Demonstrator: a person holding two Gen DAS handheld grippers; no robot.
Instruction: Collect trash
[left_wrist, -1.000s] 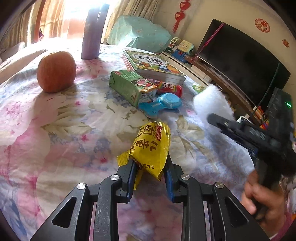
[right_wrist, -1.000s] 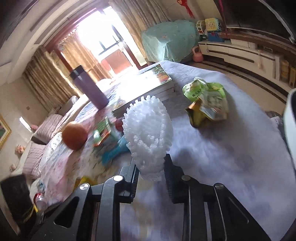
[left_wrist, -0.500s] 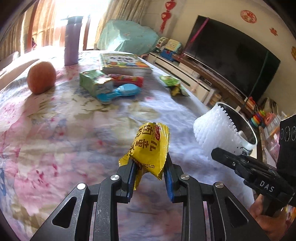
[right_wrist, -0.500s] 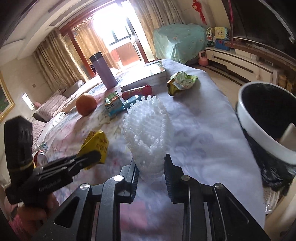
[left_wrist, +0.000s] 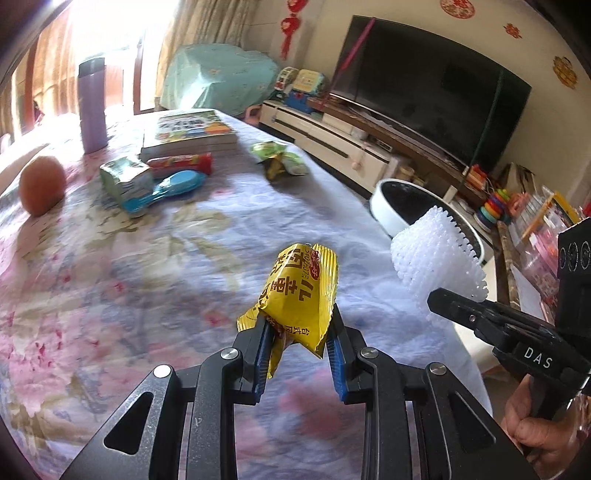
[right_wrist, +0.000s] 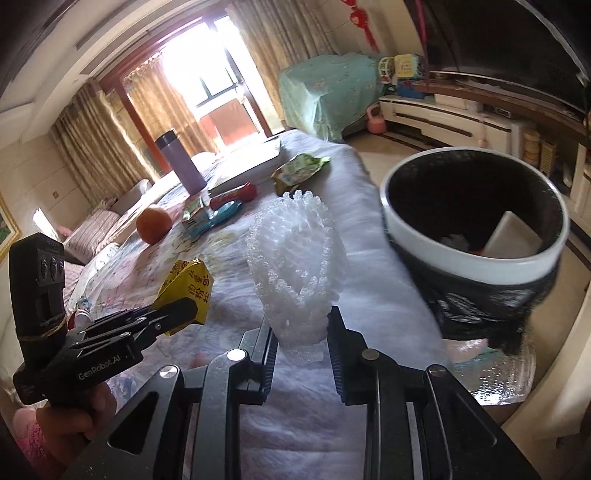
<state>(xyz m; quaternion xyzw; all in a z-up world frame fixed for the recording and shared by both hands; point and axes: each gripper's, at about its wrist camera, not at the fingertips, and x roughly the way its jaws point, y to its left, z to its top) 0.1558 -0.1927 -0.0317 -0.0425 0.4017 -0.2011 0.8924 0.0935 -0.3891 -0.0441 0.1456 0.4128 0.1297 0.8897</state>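
My left gripper (left_wrist: 298, 325) is shut on a yellow snack wrapper (left_wrist: 300, 284) and holds it above the flowered tablecloth (left_wrist: 110, 266). My right gripper (right_wrist: 301, 332) is shut on a white foam fruit net (right_wrist: 299, 258). The net also shows in the left wrist view (left_wrist: 436, 258), and the wrapper in the right wrist view (right_wrist: 188, 284). A white-rimmed trash bin (right_wrist: 476, 254) with a black liner stands just off the table's right edge, holding some scraps. A green snack bag (left_wrist: 280, 160) lies on the table farther back.
On the table stand a purple bottle (left_wrist: 92, 107), an orange (left_wrist: 41, 184), a green carton (left_wrist: 125, 179), a blue object (left_wrist: 177, 186), a red tube (left_wrist: 181, 164) and books (left_wrist: 188, 131). A TV (left_wrist: 436, 85) on a low cabinet is at the right.
Both grippers have swung right with their loads, toward the table's edge. The trash bin has come into closer view beside the foam net.
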